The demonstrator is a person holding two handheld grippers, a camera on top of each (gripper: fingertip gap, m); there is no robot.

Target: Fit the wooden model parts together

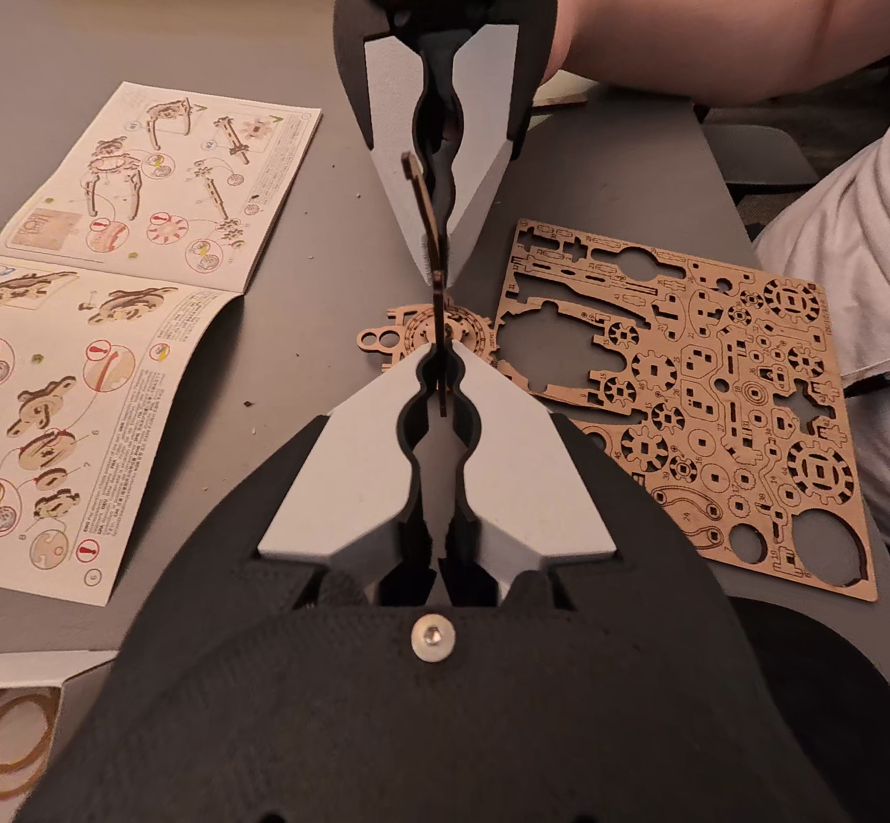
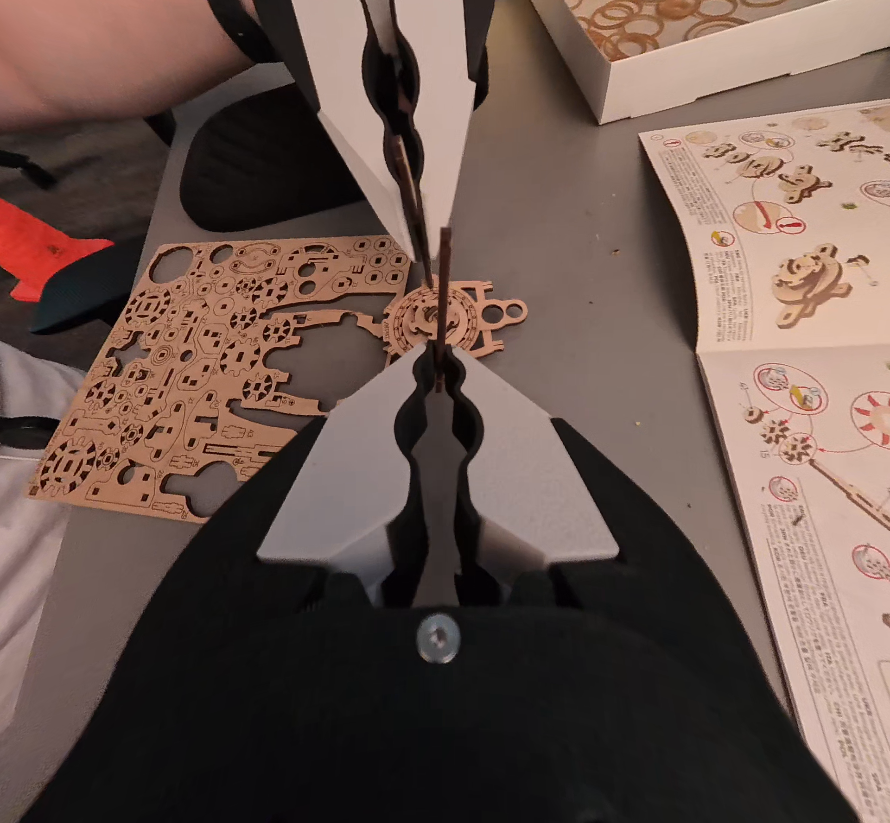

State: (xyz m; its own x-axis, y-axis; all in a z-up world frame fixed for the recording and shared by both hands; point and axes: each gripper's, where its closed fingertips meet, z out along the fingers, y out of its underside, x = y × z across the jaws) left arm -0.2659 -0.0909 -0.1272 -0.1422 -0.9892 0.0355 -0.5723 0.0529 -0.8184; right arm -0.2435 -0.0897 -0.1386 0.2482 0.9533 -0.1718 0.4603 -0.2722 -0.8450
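Note:
My left gripper [image 1: 439, 349] is shut on a thin flat wooden part [image 1: 439, 318], seen edge-on. My right gripper [image 2: 438, 349] is shut on another thin wooden part [image 2: 445, 280], also edge-on. The grippers point at each other, tips close, and the two parts meet side by side in the air. In the left wrist view the right gripper [image 1: 437, 270] comes in from the top with its part [image 1: 428, 212]. In the right wrist view the left gripper [image 2: 428, 244] comes in from the top with its part [image 2: 412, 193]. Below them a partly built round gear assembly [image 2: 486, 318] lies on the grey table.
A laser-cut wooden sheet [image 1: 698, 390] with several parts punched out lies beside the assembly [image 1: 380, 337]. An open instruction booklet [image 1: 144, 222] lies on the other side. A white box [image 2: 674, 77] of rings stands at the back. A person's forearm [image 1: 722, 29] reaches over the table. My two grippers' fingertips are within a few centimetres of each other.

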